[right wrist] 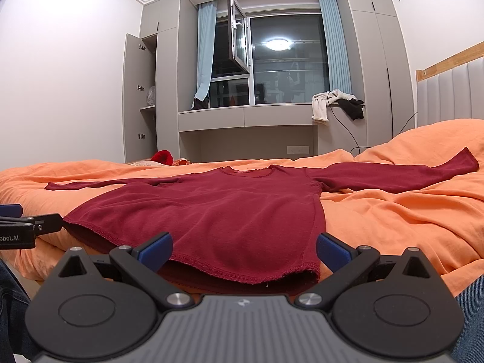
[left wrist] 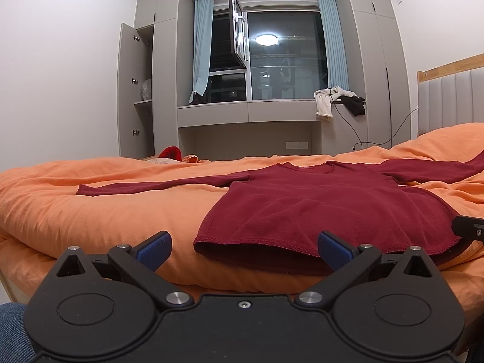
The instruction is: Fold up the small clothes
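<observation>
your left gripper (left wrist: 244,249) is held low and level, its blue-padded fingers (left wrist: 154,249) spread wide with nothing between them. your right gripper (right wrist: 244,251) sits just beside it at the same height, jaws equally wide and holding nothing. denim-clad legs show at the frame edges.

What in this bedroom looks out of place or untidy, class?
The shirt lies flat on the bed, sleeves spread, nothing wrong there. The oddities are behind it: clothes dumped over the window ledge, hanging off its edge, and a cupboard door left open.
</observation>
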The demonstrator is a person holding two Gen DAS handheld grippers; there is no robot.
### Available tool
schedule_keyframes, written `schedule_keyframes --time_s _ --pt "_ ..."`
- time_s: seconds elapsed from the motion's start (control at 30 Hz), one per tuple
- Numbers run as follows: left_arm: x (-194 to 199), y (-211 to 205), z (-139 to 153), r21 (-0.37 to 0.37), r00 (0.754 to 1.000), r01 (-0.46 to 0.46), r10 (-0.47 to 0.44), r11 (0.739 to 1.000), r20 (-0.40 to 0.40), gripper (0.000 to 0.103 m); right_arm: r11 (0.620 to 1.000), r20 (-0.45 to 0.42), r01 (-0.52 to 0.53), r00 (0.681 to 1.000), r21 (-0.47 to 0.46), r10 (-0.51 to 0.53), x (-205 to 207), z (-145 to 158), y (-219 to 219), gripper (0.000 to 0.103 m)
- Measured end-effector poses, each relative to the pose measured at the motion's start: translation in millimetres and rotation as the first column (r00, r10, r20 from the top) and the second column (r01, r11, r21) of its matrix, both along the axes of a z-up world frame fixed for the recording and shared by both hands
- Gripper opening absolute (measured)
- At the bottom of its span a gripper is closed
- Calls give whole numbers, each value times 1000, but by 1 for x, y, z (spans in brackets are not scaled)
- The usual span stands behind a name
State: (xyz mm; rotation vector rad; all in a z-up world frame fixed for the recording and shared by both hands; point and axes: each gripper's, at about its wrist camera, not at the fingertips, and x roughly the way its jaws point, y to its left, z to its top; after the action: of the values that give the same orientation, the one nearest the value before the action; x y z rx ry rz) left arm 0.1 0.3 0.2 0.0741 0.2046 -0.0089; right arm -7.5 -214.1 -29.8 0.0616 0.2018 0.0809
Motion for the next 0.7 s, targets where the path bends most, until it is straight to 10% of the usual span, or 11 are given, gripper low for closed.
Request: schedule_keyframes --time_s 0.7 --pt "4 3 -2 4 1000 -2 2 1000 -5 102 1000 -1 1 1000 4 -1 2 -2 -5 103"
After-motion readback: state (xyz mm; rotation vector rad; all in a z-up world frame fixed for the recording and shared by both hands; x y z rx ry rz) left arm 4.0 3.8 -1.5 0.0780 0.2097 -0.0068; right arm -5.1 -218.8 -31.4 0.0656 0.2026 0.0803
